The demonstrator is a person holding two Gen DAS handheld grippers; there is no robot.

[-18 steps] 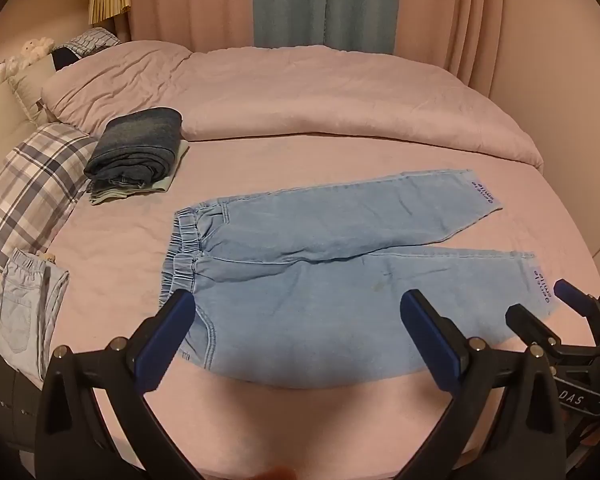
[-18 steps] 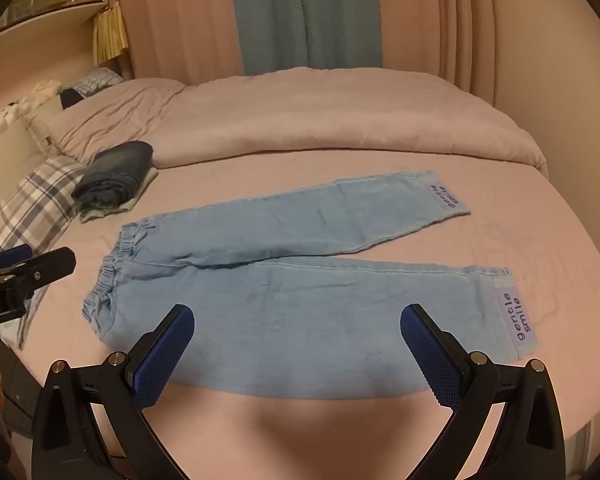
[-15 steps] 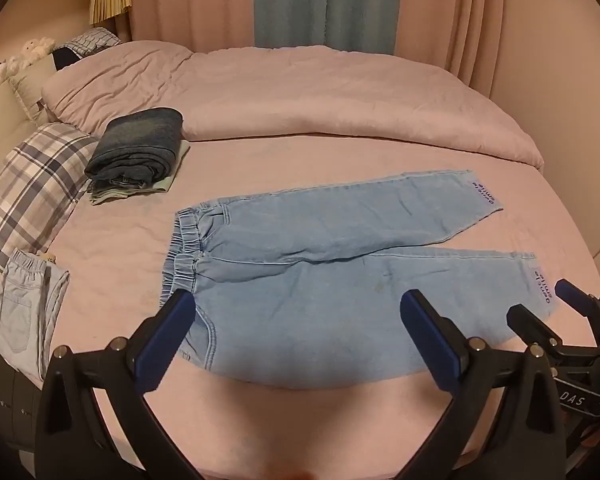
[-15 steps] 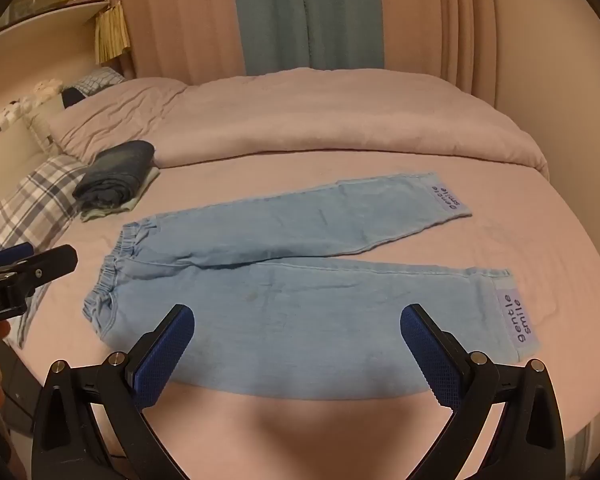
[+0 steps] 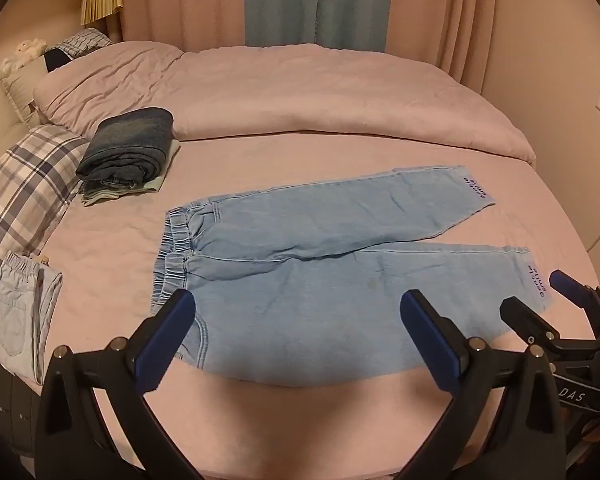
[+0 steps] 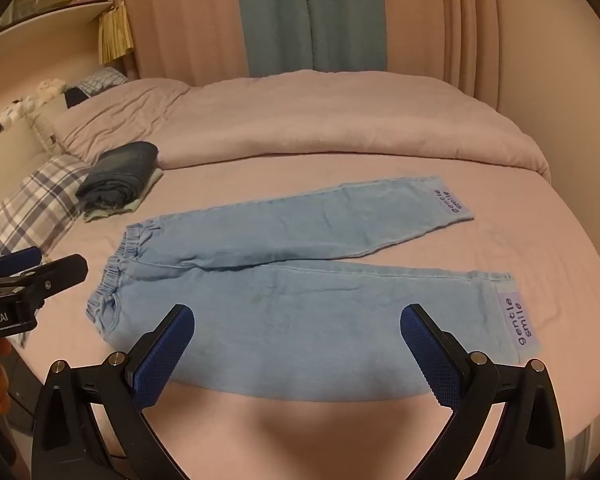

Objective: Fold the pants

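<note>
Light blue pants (image 5: 320, 264) lie flat on the pink bed, waistband to the left, two legs spread to the right with "gentle smile" cuffs. They also show in the right wrist view (image 6: 300, 292). My left gripper (image 5: 296, 312) is open and empty, held above the near edge of the pants by the waist. My right gripper (image 6: 298, 328) is open and empty above the near leg. The right gripper also shows at the right edge of the left wrist view (image 5: 540, 300). The left gripper shows at the left of the right wrist view (image 6: 32, 268).
A folded stack of dark jeans (image 5: 128, 148) sits on the bed at the back left. A plaid pillow (image 5: 24, 188) and another light garment (image 5: 16, 312) lie at the left edge. A bunched pink duvet (image 5: 300, 96) covers the far half.
Both grippers have drifted slightly; the pants lie as before. Both grippers stay open.
</note>
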